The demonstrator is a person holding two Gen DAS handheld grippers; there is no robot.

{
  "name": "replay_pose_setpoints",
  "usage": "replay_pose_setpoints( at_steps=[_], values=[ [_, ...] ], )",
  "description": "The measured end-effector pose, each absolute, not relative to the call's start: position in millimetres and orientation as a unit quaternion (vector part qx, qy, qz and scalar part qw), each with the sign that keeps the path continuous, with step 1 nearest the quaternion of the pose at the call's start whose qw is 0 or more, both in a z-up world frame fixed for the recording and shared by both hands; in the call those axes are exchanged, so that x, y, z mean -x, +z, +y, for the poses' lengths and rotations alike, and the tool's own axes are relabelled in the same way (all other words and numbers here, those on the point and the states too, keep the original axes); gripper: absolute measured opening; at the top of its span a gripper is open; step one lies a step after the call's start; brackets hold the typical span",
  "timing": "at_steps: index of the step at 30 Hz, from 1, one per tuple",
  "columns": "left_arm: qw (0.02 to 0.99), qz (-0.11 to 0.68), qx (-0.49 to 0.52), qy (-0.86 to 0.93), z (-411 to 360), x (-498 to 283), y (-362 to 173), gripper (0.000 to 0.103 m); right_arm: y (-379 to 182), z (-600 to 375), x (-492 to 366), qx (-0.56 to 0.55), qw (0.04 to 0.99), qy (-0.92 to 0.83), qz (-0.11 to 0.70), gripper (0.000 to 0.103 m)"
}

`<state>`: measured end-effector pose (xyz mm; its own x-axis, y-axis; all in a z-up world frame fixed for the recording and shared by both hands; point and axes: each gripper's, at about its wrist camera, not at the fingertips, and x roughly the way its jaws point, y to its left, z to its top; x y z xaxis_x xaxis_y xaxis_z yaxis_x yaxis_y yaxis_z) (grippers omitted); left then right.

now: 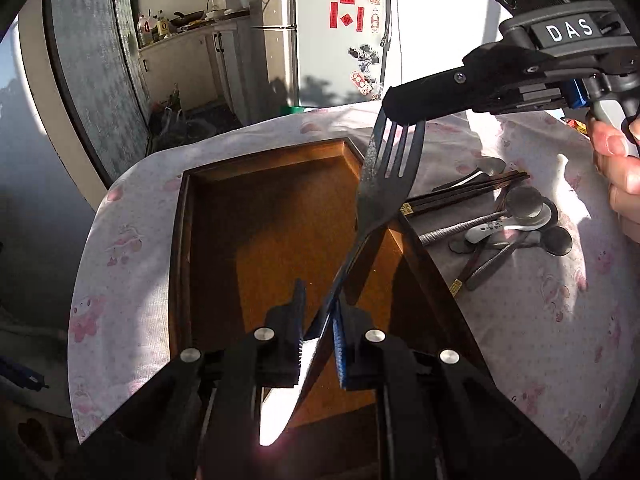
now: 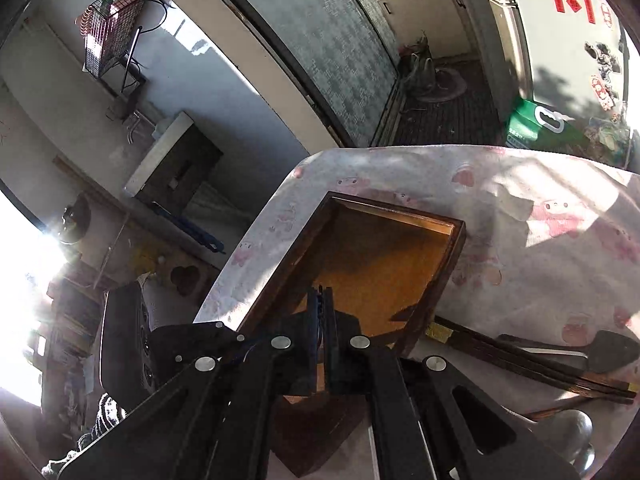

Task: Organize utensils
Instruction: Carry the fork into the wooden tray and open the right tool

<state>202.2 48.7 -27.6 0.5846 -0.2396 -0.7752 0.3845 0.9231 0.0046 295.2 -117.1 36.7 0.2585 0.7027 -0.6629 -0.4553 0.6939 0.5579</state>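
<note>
While the left gripper (image 1: 320, 320) clamps a fork (image 1: 386, 196) by its handle above the wooden tray (image 1: 180, 240) | right gripper (image 2: 322, 312) shut, its tips touching the fork's prongs | spoons (image 1: 524, 208) and chopsticks (image 1: 472, 192) lie on the cloth (image 1: 120, 240) beside the tray.

Tray (image 1: 182, 240): brown wood, orange-brown floor. Worktop cloth (image 1: 120, 248): white, pink cartoon print. Fork (image 1: 390, 184): dark metal. Chopsticks (image 1: 472, 194): dark brown, gold bands. Left claw (image 1: 318, 320): black, blue pads.
</note>
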Motion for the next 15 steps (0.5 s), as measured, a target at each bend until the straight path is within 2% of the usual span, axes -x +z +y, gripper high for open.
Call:
replay_pose_setpoints(
  at_steps=[2,4,5,6,9,15],
  values=[
    [0.885,0.422,-0.076,-0.182,52.5,-203.4,-29.9,0.016,25.1,-113.7,-305.8,-0.137,0.776,0.368,0.493,0.002],
    [0.889,0.416,-0.075,-0.177,57.5,-203.8,-31.0,0.032,14.1,-108.7,-316.0,-0.148,0.771,0.367,0.5,0.003],
    [0.892,0.409,-0.079,-0.174,58.2,-202.9,-30.3,0.045,9.2,-105.6,-319.9,-0.153,0.768,0.367,0.502,0.003],
    [0.895,0.404,-0.079,-0.173,59.7,-201.7,-29.9,0.051,3.8,-103.7,-323.8,-0.157,0.766,0.365,0.506,0.003],
    [0.896,0.399,-0.079,-0.177,63.0,-199.3,-28.7,0.058,-11.8,-97.2,-337.0,-0.171,0.76,0.354,0.517,0.003],
    [0.899,0.396,-0.067,-0.174,70.3,-200.3,-29.6,0.063,-26.5,-74.9,-345.8,-0.143,0.77,0.33,0.526,0.007]
  ],
)
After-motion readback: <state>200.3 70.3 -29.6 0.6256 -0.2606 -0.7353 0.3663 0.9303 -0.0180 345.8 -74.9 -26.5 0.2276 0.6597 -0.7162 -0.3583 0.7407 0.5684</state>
